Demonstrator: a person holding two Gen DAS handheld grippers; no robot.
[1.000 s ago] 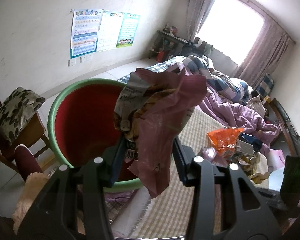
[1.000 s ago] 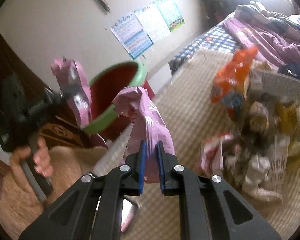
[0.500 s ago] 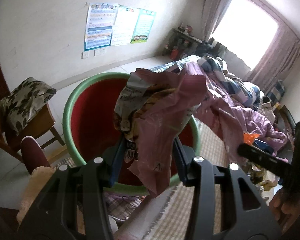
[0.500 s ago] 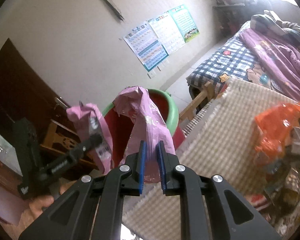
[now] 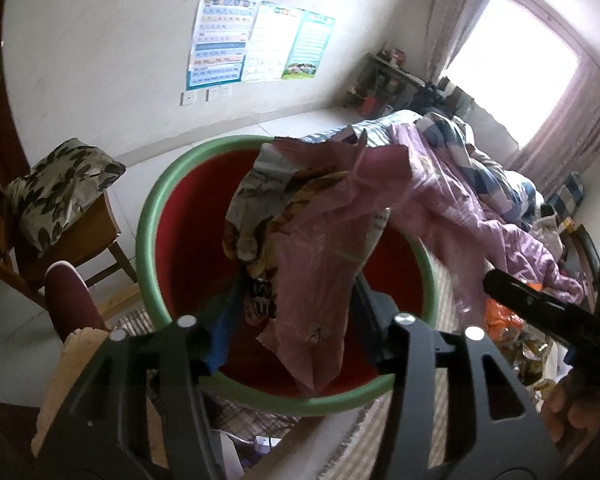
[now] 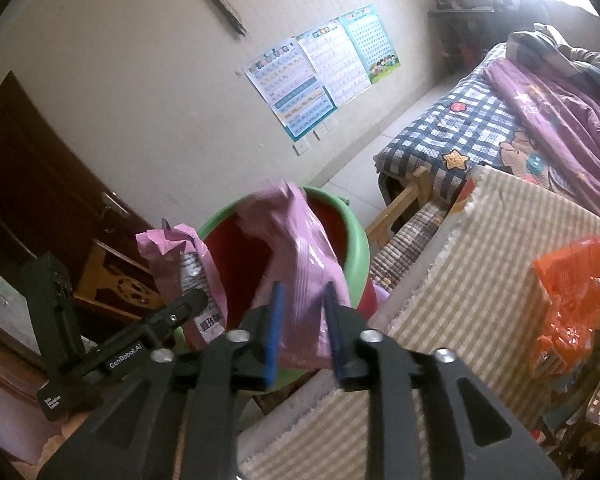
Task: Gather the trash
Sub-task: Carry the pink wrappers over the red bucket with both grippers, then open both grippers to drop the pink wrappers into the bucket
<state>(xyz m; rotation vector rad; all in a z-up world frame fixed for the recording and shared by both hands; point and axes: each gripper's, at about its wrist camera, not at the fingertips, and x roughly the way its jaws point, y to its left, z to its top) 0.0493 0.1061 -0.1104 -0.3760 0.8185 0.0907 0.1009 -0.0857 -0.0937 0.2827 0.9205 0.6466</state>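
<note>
A pink plastic bag (image 6: 304,248) is let go over the green-rimmed red bin (image 6: 360,248) as the pads of the right claw (image 6: 303,320), pinched tight on it half a second earlier, are now seen spread apart, the blurred bag loose between them and judged to be dropping. The bin, well off at 12 o'clock a second ago, has been brought directly beneath both claws. At 9 o'clock in the right wrist view the left claw (image 6: 188,308) is kept clamped on a crumpled pink snack wrapper (image 6: 188,264), which is held above the bin's mouth and not yet released; its drop is judged to be the next step. More litter, an orange packet (image 6: 572,288) among it, is left on the striped mat (image 6: 480,280) at 3 o'clock. "GenRobot.AI" can be read on the left claw's arm, a barcode label is shown on the wrapper, and the print on the wall charts (image 6: 320,76) at 12 o'clock is too small to be read
</note>
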